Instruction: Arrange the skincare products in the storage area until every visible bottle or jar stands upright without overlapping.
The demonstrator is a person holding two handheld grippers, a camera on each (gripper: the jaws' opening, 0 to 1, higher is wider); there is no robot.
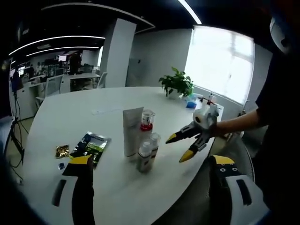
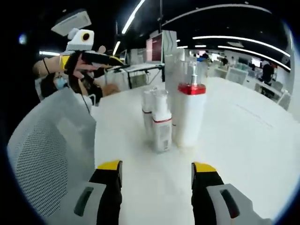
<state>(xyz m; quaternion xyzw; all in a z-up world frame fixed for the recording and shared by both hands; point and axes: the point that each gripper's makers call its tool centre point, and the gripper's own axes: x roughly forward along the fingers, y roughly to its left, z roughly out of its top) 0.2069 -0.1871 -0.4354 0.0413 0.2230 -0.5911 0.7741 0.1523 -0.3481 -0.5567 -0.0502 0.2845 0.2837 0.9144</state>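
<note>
White oval worktop point(image 1: 70, 112). Cluster of skincare products standing upright close to near edge: tall white tube point(image 1: 132, 131), pump bottle with red collar point(image 2: 189, 115), two small white bottles point(image 1: 145, 155) point(image 1: 154, 142) just beside, touching or nearly so. Dark sachet point(image 1: 90, 146) and small gold packet point(image 1: 62, 151) flat toward left edge. Potted plant point(image 1: 176, 84) at far edge. Left gripper point(image 1: 152, 166): jaws apart, empty. Right gripper point(image 2: 156, 171): jaws apart, empty, facing cluster. Grey mesh chair point(image 2: 47, 154) alongside edge.
</note>
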